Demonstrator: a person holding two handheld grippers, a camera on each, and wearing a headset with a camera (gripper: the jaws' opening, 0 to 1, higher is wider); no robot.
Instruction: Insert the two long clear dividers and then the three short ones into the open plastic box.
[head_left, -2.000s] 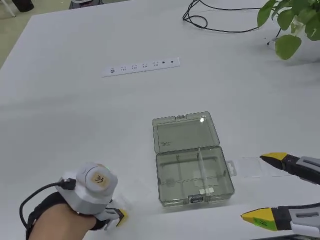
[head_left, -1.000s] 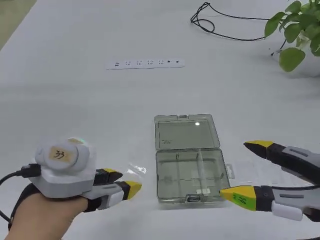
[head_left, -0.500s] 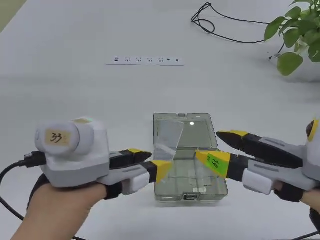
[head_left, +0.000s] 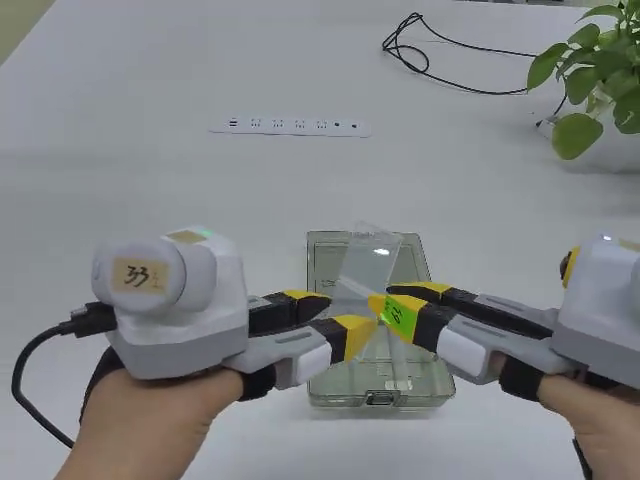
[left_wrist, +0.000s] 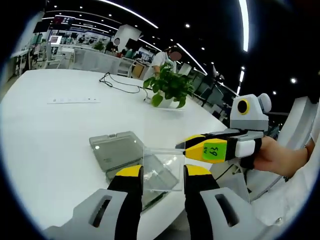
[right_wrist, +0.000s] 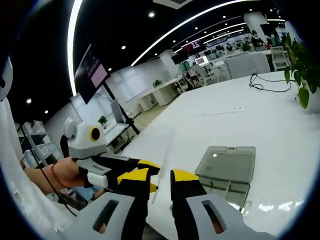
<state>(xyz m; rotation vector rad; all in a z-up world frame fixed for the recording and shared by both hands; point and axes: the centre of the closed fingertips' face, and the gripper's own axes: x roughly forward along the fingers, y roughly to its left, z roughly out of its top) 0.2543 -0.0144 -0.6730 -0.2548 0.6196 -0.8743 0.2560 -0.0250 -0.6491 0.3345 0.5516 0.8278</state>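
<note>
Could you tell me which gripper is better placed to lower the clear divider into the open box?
Left, probably: the clear divider sits between the left gripper's jaws, over the open box; the right gripper only meets its corner.

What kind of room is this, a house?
Probably a big open office or lab: long white tables, bright ceiling light strips, a dark wall-mounted screen.

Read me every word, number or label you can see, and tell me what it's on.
"33": tan sticker on the round cap of the left tool.
"33", probably: green sticker on the right tool.
Markings on the power strip: too small to read.
</note>
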